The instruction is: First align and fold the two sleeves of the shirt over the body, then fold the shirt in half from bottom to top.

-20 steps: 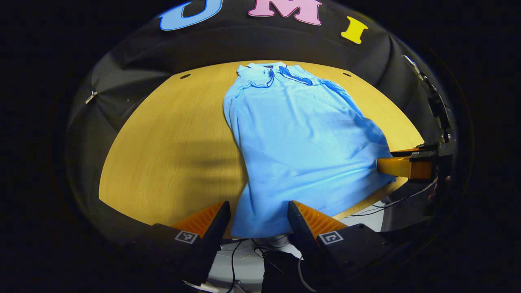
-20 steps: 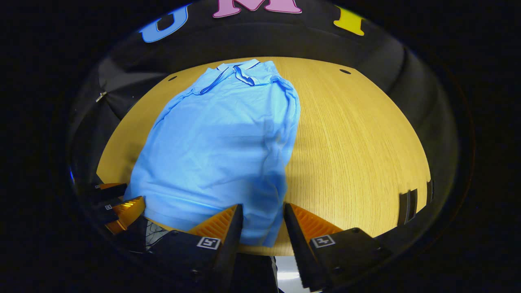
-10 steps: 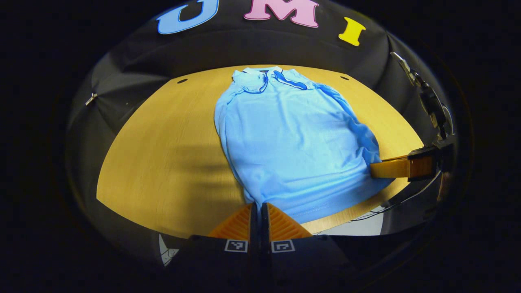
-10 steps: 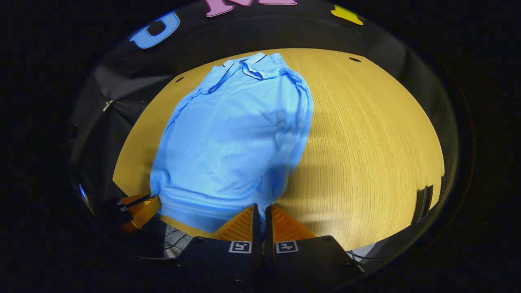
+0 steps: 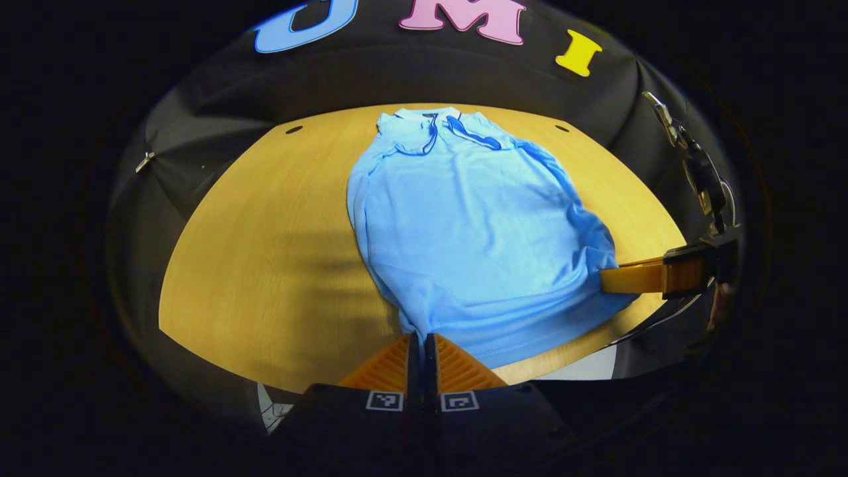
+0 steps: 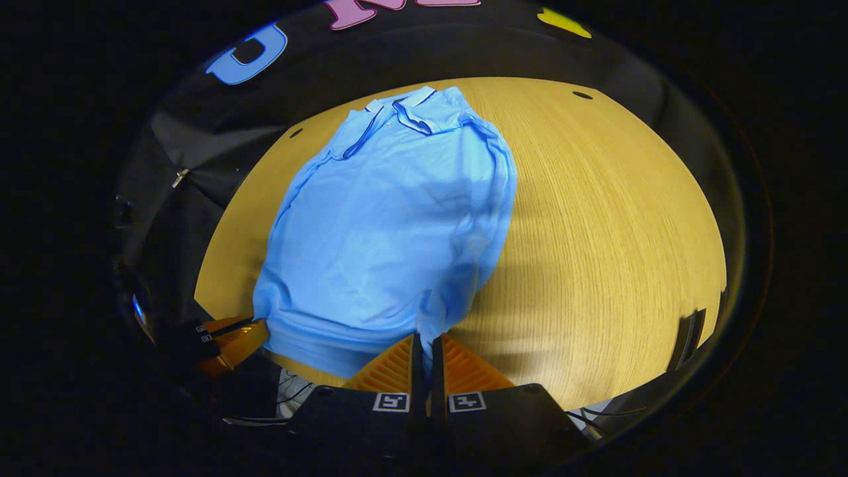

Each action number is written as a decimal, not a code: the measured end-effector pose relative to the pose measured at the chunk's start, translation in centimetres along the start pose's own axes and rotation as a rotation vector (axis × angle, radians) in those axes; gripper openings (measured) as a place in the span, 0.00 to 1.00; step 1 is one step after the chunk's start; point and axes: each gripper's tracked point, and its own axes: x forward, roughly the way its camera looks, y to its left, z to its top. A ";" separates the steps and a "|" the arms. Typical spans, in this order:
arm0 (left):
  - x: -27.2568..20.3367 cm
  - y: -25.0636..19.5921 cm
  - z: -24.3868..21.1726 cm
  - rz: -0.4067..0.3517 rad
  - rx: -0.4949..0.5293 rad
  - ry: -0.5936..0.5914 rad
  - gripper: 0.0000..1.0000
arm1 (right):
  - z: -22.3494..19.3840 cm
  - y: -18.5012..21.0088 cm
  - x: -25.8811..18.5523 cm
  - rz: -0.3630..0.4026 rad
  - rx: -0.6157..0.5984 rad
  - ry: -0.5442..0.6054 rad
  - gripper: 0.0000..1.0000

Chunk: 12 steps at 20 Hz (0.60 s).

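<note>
A light blue polo shirt (image 5: 474, 232) (image 6: 391, 218) lies on the wooden table with its collar at the far edge and both sleeves folded in over the body. My left gripper (image 5: 420, 339) is shut on the shirt's near left hem corner. My right gripper (image 6: 425, 340) is shut on the near right hem corner, which is lifted slightly off the table. The right gripper also shows at the right of the left gripper view (image 5: 639, 278), and the left gripper at the lower left of the right gripper view (image 6: 225, 334).
The wooden table (image 5: 265, 245) (image 6: 596, 232) has bare surface on both sides of the shirt. Two small dark holes sit near its far corners. Cables hang below the near table edge (image 5: 656, 318). A clamp and cable stand at the right wall (image 5: 695, 165).
Both grippers went from open around the hem to shut on its corners. Since then the hem corners have risen a little and the shirt's bottom has bunched inward.
</note>
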 end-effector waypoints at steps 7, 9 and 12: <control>-1.6 0.2 6.7 -0.035 -0.058 -0.054 0.06 | 7.4 1.2 -2.3 0.027 -0.116 -0.116 0.07; -2.1 0.6 8.8 -0.028 -0.060 -0.074 0.06 | 9.6 1.7 -2.8 0.043 -0.132 -0.143 0.07; -2.7 0.9 12.2 -0.033 -0.070 -0.098 0.06 | 12.2 1.9 -2.9 0.059 -0.122 -0.150 0.07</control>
